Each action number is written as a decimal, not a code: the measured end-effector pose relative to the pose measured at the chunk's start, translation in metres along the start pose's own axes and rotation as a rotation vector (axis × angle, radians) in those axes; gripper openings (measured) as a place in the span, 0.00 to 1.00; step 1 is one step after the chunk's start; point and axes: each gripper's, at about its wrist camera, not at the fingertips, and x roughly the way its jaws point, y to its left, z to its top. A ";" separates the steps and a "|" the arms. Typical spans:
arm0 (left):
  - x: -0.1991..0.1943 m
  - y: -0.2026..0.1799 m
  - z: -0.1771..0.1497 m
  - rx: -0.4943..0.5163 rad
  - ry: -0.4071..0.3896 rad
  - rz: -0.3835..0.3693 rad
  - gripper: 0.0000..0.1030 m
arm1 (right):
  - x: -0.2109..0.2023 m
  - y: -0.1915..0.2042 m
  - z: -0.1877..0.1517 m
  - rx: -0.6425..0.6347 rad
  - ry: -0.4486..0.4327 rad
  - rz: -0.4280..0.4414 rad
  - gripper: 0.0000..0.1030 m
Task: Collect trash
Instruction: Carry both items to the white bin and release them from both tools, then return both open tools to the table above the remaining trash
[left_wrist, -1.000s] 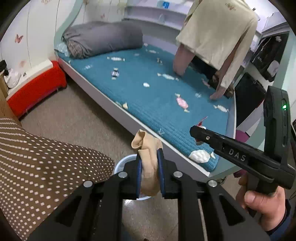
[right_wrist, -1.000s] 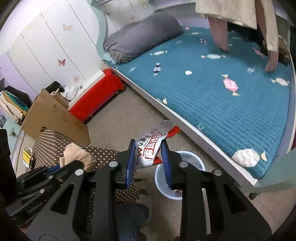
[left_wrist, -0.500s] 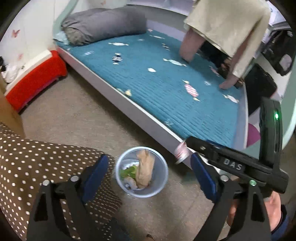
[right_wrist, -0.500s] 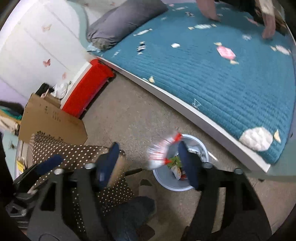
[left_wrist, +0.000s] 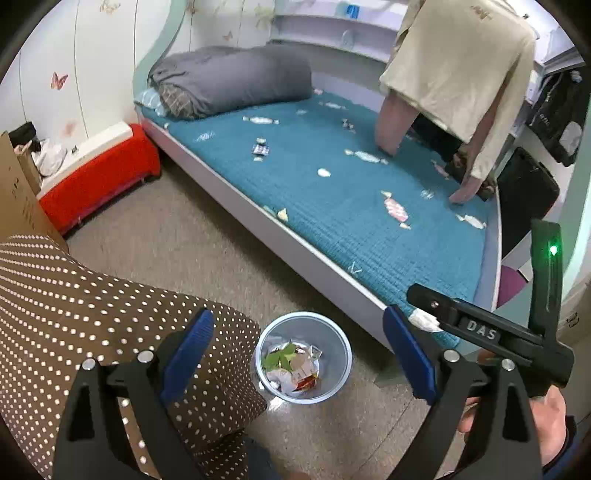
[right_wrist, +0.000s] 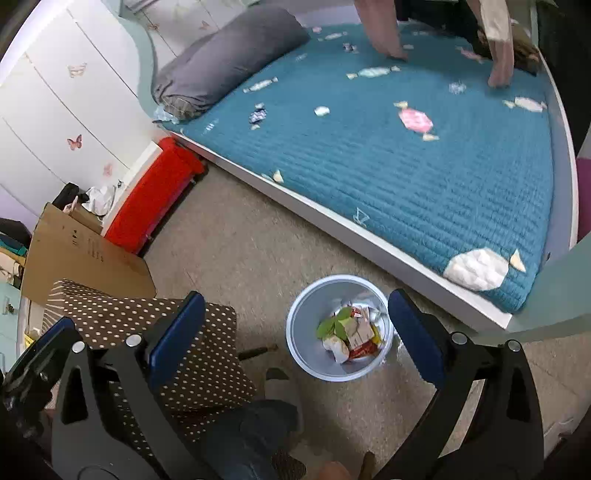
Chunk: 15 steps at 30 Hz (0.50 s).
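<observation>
A pale blue waste bin (left_wrist: 332, 332) (right_wrist: 299, 332) stands on the floor by the bed, holding wrappers (right_wrist: 356, 334) and a green leaf (left_wrist: 282, 356). My left gripper (left_wrist: 295, 354) is open and empty above the bin. My right gripper (right_wrist: 295, 325) is open and empty above it too; its body shows in the left wrist view (left_wrist: 480, 336). Several candy wrappers lie on the teal bed (left_wrist: 332, 206), among them a pink one (right_wrist: 415, 120) (left_wrist: 396, 209) and a dark one (left_wrist: 260, 148).
A brown polka-dot stool (left_wrist: 74, 314) (right_wrist: 199, 354) stands left of the bin. A red bench (left_wrist: 96, 181) and a cardboard box (right_wrist: 81, 254) are by the wall. A person (left_wrist: 454, 70) leans on the bed's far side. A grey rolled duvet (left_wrist: 229, 81) lies at its head.
Both grippers opened. The beige piece from the left and the red-and-white packet from the right dropped into the bin. Both grippers rose slightly.
</observation>
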 end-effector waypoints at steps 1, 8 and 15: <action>-0.007 -0.001 0.000 0.006 -0.012 0.001 0.88 | -0.006 0.006 0.000 -0.010 -0.010 0.005 0.94; -0.053 -0.001 -0.001 0.018 -0.097 0.008 0.88 | -0.041 0.043 0.003 -0.066 -0.063 0.030 0.94; -0.104 0.022 -0.012 0.015 -0.185 0.042 0.89 | -0.081 0.094 0.003 -0.172 -0.127 0.078 0.94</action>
